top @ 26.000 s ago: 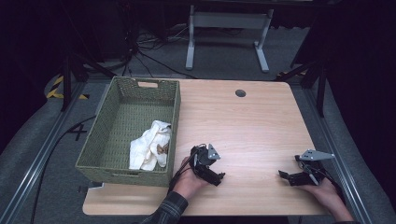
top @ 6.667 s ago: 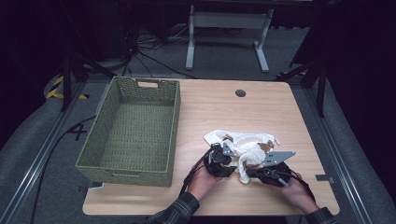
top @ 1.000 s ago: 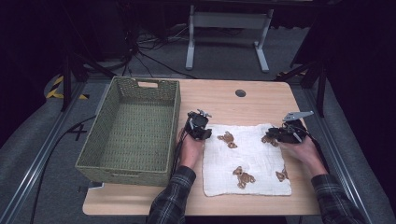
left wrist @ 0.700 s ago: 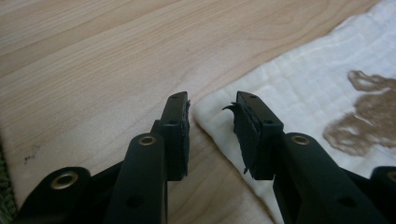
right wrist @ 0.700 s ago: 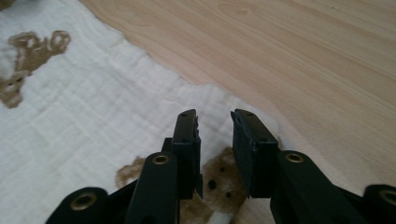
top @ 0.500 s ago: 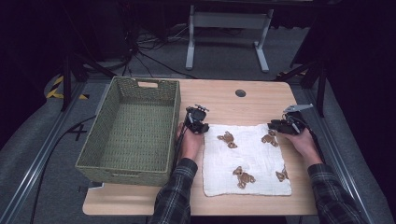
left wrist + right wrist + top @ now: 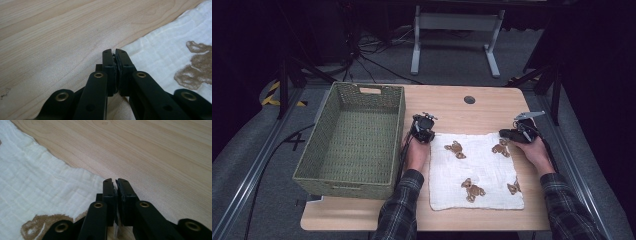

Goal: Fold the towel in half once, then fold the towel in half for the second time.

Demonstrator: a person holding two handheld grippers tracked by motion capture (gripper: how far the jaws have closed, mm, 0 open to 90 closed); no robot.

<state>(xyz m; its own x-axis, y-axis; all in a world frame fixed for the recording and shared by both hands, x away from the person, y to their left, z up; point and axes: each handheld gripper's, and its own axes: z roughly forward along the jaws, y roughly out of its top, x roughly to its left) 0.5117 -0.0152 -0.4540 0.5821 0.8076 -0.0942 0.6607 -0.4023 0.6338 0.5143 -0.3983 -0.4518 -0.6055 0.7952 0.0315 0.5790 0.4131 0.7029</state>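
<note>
A white cloth (image 7: 482, 175) printed with brown bears lies spread flat on the wooden table (image 7: 462, 112). My left gripper (image 7: 428, 134) sits at the cloth's far left corner. In the left gripper view its jaws (image 7: 115, 53) have just been closing and stand together, with the cloth's corner (image 7: 160, 45) running in under them. My right gripper (image 7: 506, 134) is at the far right corner. Its jaws (image 7: 115, 182) have also just been closing, and a thin white sliver of cloth (image 7: 37, 182) shows between the pads.
A green woven basket (image 7: 344, 185) stands at the left of the table, close beside my left hand. A small black round cap (image 7: 469, 99) sits near the far edge. Bare wood lies beyond the cloth and along the right edge.
The cloth was bunched between the grippers seconds ago and now lies flat. Over the last second my right gripper edged in to the far right corner. The left stayed put.
</note>
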